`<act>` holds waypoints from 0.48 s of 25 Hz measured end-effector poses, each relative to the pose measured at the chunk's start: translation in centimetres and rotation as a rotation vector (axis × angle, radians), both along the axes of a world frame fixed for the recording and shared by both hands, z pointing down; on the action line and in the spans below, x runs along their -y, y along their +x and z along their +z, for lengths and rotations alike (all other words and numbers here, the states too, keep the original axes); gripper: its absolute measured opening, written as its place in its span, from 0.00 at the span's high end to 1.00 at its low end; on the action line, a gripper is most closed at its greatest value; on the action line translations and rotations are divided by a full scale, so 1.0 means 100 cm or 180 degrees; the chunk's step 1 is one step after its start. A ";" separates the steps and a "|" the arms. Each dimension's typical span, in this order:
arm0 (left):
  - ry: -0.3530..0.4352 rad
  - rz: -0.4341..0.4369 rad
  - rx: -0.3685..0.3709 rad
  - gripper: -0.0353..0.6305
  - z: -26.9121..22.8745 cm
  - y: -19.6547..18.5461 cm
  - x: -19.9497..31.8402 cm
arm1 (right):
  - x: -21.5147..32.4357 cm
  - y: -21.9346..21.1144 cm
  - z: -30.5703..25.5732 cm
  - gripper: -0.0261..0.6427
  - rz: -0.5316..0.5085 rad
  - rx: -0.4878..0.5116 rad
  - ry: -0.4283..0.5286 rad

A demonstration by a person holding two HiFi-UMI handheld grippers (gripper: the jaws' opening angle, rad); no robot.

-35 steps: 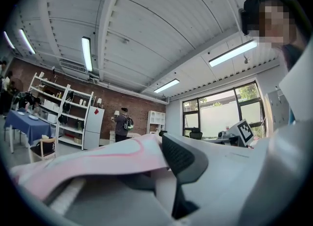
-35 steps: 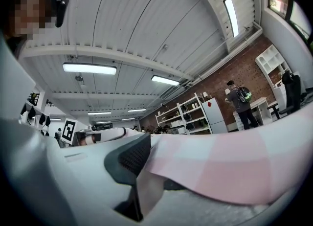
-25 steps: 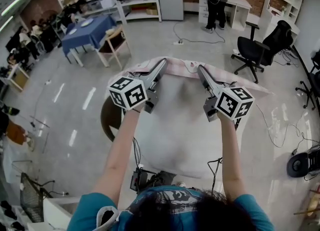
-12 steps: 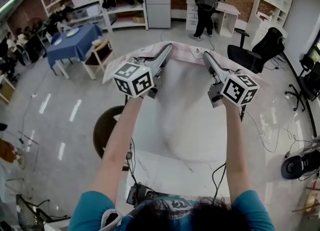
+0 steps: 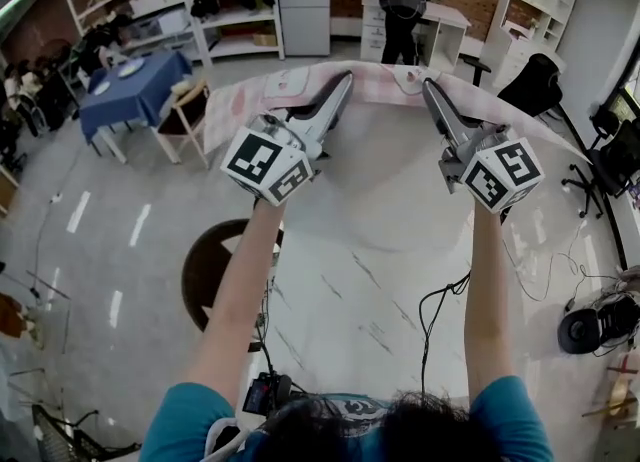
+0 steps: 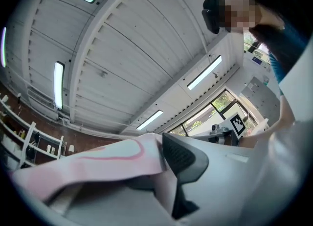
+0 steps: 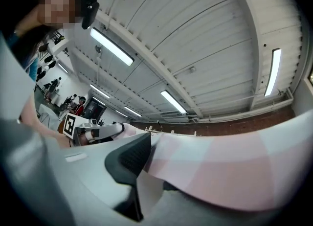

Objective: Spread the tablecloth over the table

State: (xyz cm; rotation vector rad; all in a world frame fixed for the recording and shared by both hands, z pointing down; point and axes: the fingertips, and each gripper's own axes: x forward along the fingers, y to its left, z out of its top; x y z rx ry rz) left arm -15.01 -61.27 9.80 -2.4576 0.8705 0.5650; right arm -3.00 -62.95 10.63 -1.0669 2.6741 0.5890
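Left gripper (image 5: 345,78) and right gripper (image 5: 428,85), fingers (image 6: 182,155) clamped on the tablecloth (image 5: 380,160) edge, hold it above the tabletop (image 5: 330,350).

Seen from above, a white bench (image 5: 340,320) with faint grey veining stands on a glossy grey floor (image 5: 110,250). Its near part is bare. Farther off, a pale tablecloth (image 5: 390,150) with a pink border billows above it; where cloth meets bench is unclear. A dark round shape (image 5: 215,260) lies on the floor beside the bench's left edge.
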 end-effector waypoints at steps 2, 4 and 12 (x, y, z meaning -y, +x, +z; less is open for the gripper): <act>0.0055 0.0080 0.0043 0.85 -0.002 0.000 -0.008 | -0.006 0.001 0.000 0.85 -0.0033 0.0051 0.0017; 0.0046 0.0157 0.0085 0.85 -0.003 0.001 -0.013 | -0.012 0.002 0.001 0.85 -0.0086 0.0161 -0.0072; 0.0074 0.0150 0.0356 0.85 0.003 0.019 -0.004 | -0.009 0.017 0.013 0.85 0.0109 0.0198 -0.0179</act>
